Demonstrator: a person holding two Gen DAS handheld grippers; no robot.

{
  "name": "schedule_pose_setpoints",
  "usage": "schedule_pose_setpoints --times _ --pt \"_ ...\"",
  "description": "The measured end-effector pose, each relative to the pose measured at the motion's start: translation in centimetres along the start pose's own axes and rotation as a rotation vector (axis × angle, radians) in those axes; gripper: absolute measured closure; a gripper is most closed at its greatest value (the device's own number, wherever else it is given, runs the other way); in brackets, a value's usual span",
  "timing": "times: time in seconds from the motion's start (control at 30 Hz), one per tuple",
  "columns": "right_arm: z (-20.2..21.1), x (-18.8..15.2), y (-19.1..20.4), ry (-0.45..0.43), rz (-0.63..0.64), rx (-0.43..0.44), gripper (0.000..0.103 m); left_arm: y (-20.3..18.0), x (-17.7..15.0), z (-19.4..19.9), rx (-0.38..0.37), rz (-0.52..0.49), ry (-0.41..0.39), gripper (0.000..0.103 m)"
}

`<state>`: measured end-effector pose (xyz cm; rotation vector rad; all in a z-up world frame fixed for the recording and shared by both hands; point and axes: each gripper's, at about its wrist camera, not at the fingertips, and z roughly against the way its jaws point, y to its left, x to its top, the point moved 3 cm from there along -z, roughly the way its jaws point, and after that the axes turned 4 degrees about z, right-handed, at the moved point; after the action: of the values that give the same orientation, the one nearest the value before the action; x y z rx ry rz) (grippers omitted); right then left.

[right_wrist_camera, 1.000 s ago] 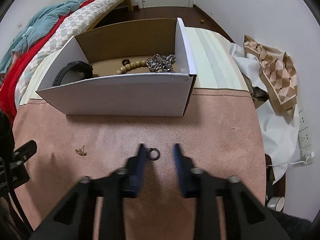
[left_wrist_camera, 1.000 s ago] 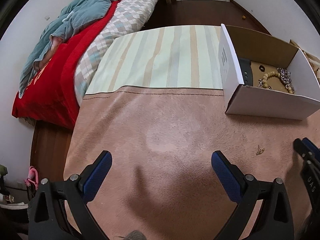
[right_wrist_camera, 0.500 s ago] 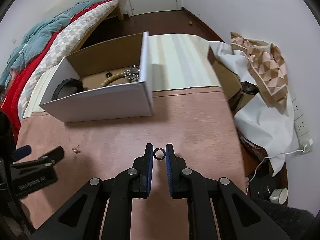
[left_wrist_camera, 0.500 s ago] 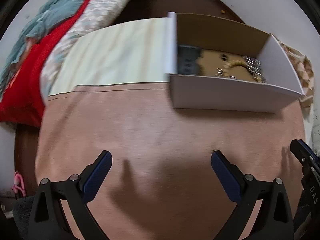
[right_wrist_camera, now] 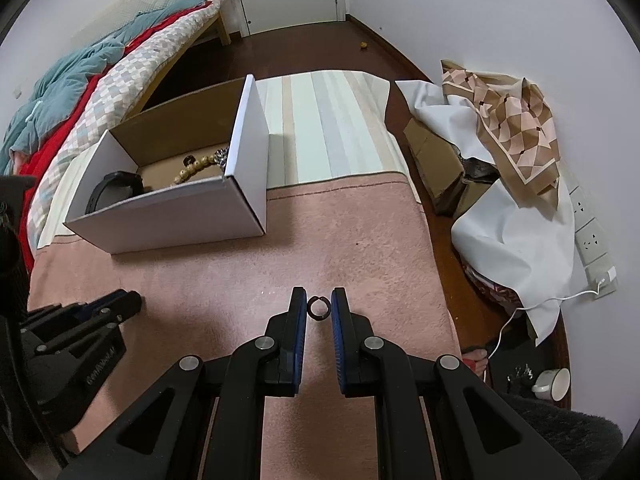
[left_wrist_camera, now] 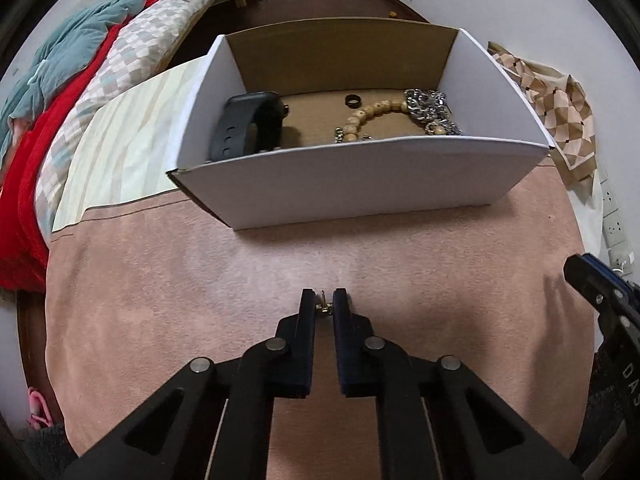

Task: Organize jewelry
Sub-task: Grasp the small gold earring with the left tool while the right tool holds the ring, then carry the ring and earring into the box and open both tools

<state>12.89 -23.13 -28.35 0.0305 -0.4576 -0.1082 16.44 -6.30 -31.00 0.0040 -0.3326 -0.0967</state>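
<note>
Jewelry box [left_wrist_camera: 360, 184]; gripper lettering perhaps "GenRobot.AI" [right_wrist_camera: 102, 366]

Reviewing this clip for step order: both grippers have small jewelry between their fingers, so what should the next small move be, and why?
Probably lift both and carry them over the white box. The left gripper is closing on a small gold piece; the right gripper is shut on a dark ring. The other jewelry already lies in that box.

A patterned scarf [right_wrist_camera: 516, 120] lies over white cloth [right_wrist_camera: 516, 240]; perhaps a cup [right_wrist_camera: 554, 384] nearby.
</note>
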Motion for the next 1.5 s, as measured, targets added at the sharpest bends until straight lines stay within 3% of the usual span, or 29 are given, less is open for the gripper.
schedule_pose_setpoints --times 0.2,0.33,0.47,0.63,0.83,1.0,1.1,1.13,1.2,1.23,1.27,1.4,1.43,1.5 --pt "1.4 1.1 -0.1 -0.032 -0.017 0.027 0.090 -0.2 -0.3 1.2 -0.024 0.001 -0.009 0.097" --pt "3.2 2.3 0.4 -0.067 -0.031 0.066 0.090 0.1 0.7 4.4 -0.069 0.013 -0.050 0.097" --pt "5.4 4.9 1.3 -0.117 -0.033 0.120 0.090 0.8 3.8 8.0 -0.121 0.027 -0.116 0.097" --pt "5.5 8.7 2.7 -0.145 -0.012 0.166 0.090 2.3 9.2 9.0 -0.168 0.053 -0.145 0.097" --pt "1.9 11.8 4.3 -0.055 -0.001 0.259 0.090 3.1 13.5 6.2 -0.168 0.053 -0.084 0.095" --pt "-1.3 12.7 4.7 0.065 -0.038 0.316 0.088 3.8 14.5 4.5 -0.144 0.081 -0.007 0.092" --pt "-1.6 12.7 4.4 0.071 -0.052 0.316 0.076 4.5 14.6 4.5 -0.116 0.092 -0.016 0.091" --pt "-1.5 12.7 4.3 0.068 -0.053 0.313 0.073 4.7 14.6 4.6 -0.107 0.096 -0.020 0.088" --pt "-1.3 12.6 4.1 0.064 -0.055 0.312 0.069 5.3 14.4 4.9 -0.093 0.107 -0.031 0.071" --pt "-1.2 12.5 3.9 0.065 -0.054 0.313 0.069 5.5 14.4 5.0 -0.087 0.113 -0.036 0.056" --pt "-0.9 12.5 3.7 0.061 -0.053 0.297 0.069 5.9 14.2 5.3 -0.080 0.118 -0.051 0.049" --pt "0.1 12.2 3.4 0.044 -0.025 0.229 0.066 6.5 13.4 6.1 -0.039 0.116 -0.068 0.045" --pt "0.4 12.0 3.4 0.041 -0.017 0.207 0.062 6.6 13.2 6.3 -0.030 0.115 -0.074 0.039" --pt "0.8 11.8 3.5 0.037 0.005 0.143 0.043 6.7 12.6 6.7 -0.017 0.111 -0.089 0.036"
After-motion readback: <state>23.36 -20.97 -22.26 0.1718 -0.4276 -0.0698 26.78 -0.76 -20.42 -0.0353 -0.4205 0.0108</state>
